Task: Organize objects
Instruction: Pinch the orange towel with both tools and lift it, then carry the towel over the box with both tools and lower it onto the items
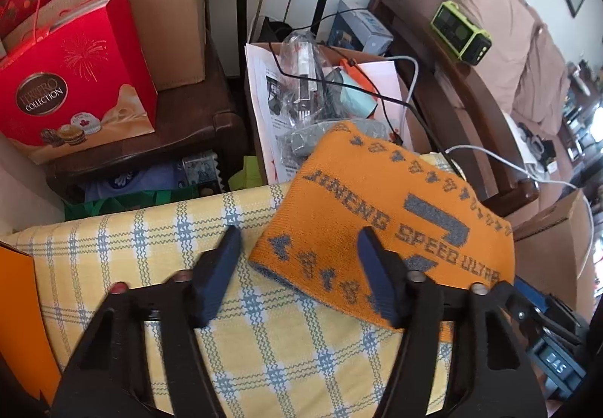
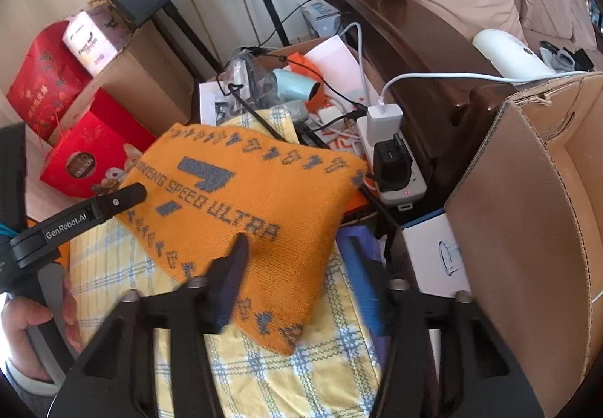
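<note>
A folded orange knit towel point(image 1: 380, 214) with grey woven lettering lies across the far right corner of a yellow checked woven cloth point(image 1: 158, 248). The left gripper point(image 1: 297, 267) straddles its near-left corner, the right gripper point(image 2: 305, 278) its near-right edge, both with jaws apart

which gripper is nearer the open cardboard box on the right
Right. The right gripper sits just beside the cardboard box; the left gripper is across the orange knit cloth.
</note>
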Demonstrator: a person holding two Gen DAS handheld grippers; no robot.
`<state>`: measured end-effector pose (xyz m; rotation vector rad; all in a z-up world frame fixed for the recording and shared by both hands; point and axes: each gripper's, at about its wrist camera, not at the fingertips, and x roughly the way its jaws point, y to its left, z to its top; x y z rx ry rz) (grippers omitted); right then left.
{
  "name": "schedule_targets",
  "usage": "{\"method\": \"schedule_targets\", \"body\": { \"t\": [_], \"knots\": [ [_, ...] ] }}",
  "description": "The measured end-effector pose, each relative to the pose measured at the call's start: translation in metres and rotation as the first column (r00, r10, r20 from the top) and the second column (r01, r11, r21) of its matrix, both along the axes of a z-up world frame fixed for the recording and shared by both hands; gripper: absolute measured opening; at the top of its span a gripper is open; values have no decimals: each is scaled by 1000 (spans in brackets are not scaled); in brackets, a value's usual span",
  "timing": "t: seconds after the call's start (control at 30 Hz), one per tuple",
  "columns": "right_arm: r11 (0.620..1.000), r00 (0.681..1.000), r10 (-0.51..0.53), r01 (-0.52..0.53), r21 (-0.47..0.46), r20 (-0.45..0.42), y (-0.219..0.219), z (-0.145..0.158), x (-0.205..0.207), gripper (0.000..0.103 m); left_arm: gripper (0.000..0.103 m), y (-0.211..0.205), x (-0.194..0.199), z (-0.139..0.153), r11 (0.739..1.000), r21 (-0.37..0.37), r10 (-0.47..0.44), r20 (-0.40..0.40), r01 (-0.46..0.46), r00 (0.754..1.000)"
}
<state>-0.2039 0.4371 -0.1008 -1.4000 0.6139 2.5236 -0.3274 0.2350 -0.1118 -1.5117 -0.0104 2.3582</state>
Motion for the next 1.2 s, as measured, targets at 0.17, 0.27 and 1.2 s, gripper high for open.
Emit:
{"method": "schedule_targets", "body": {
  "t": [0.17, 0.27, 1.2],
  "knots": [
    [999, 1000, 1, 0, 44, -12, -6, 3, 0, 15, 16, -4, 8, 7, 999, 34, 31, -3, -31, 1000],
    [999, 999, 13, -11, 45, -41, -8, 8, 2, 9, 12, -6, 18, 15, 999, 38, 15, -24, -14, 1000],
    [948, 891, 316, -306, 85, -325, -153, 152, 54, 5, 11, -170, 166, 194, 982, 185, 78, -317, -19, 945]
  ]
}}
